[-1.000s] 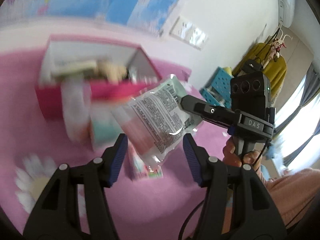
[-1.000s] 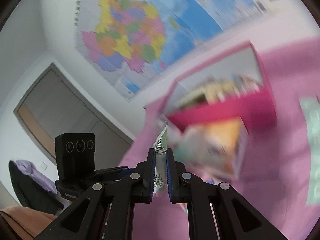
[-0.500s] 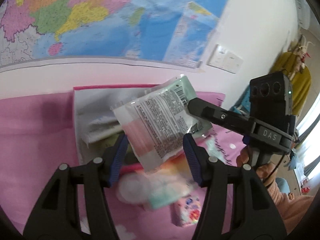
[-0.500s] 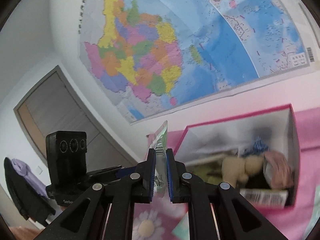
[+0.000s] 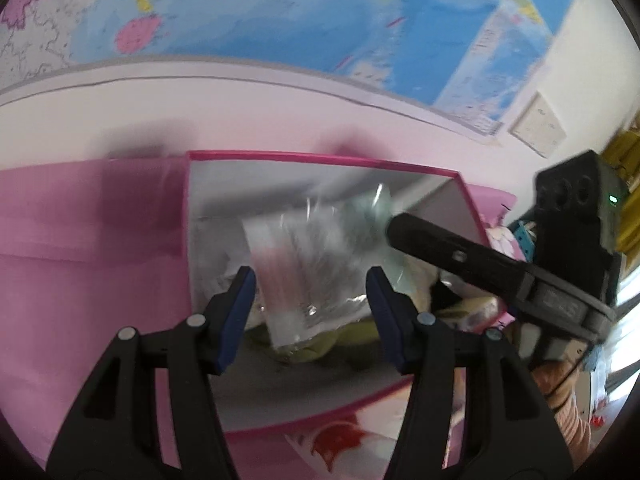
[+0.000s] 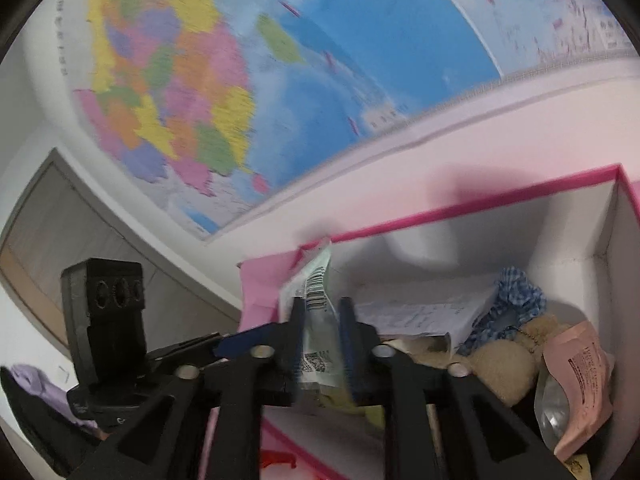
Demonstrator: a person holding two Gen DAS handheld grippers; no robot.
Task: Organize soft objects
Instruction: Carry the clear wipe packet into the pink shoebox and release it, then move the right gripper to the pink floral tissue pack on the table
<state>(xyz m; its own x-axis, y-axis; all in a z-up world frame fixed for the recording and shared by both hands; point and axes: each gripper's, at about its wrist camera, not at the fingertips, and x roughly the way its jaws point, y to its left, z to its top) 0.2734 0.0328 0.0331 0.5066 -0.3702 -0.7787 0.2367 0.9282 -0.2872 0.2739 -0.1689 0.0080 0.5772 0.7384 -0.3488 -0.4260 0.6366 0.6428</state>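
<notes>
A clear printed plastic packet (image 5: 312, 264) hangs blurred over the open pink box (image 5: 320, 158). My right gripper (image 6: 322, 340) is above the box (image 6: 480, 204), its jaws opening; the packet (image 6: 320, 332) stands between the parted pads, and no press on it shows. In the left wrist view the right gripper (image 5: 400, 226) reaches in from the right to the packet's top corner. My left gripper (image 5: 310, 308) is open over the box's near side, holding nothing, with the packet seen beyond its fingers.
Inside the box lie a beige plush toy (image 6: 504, 364), a blue checked cloth (image 6: 516, 296), a pink pouch (image 6: 580, 372) and a flat white packet (image 6: 420, 312). The box sits on a pink cover against a wall with a large map (image 5: 320, 20).
Both grippers have swung from beside the box to over its opening, carrying the packet along. The right jaws, shut on the packet's edge before, now stand apart.
</notes>
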